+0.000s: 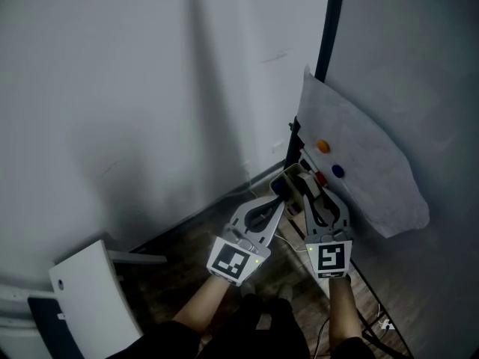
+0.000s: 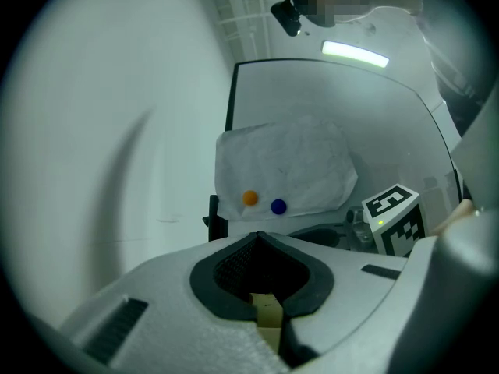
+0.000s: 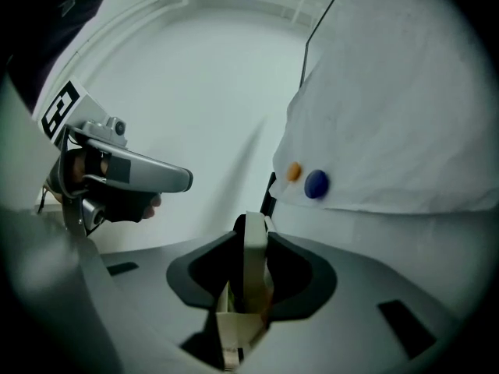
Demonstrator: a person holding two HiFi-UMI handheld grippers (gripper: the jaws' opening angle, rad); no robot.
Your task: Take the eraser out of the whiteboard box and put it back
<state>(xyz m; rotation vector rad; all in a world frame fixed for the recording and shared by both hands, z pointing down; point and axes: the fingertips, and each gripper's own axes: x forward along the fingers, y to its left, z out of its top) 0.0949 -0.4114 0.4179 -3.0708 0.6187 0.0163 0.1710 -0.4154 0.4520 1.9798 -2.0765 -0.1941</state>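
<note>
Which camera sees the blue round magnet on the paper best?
The right gripper view: the blue magnet is biggest and clearest there, beside the orange magnet on the white paper. The left gripper view shows it smaller. The head view shows only a tiny dark dot.

- Paper sheet [image 2: 284,162]: white.
- Orange magnet [image 2: 249,198]; blue magnet [image 2: 278,206] at its 3 o'clock.
- Eraser [image 3: 253,263]: pale cream.
- Left gripper [image 2: 257,236], right gripper [image 3: 251,232]: light grey, black pads.
- Marker cube [image 1: 238,260]: black-and-white squares.
- Floor [image 1: 172,275]: dark brown wood.
</note>
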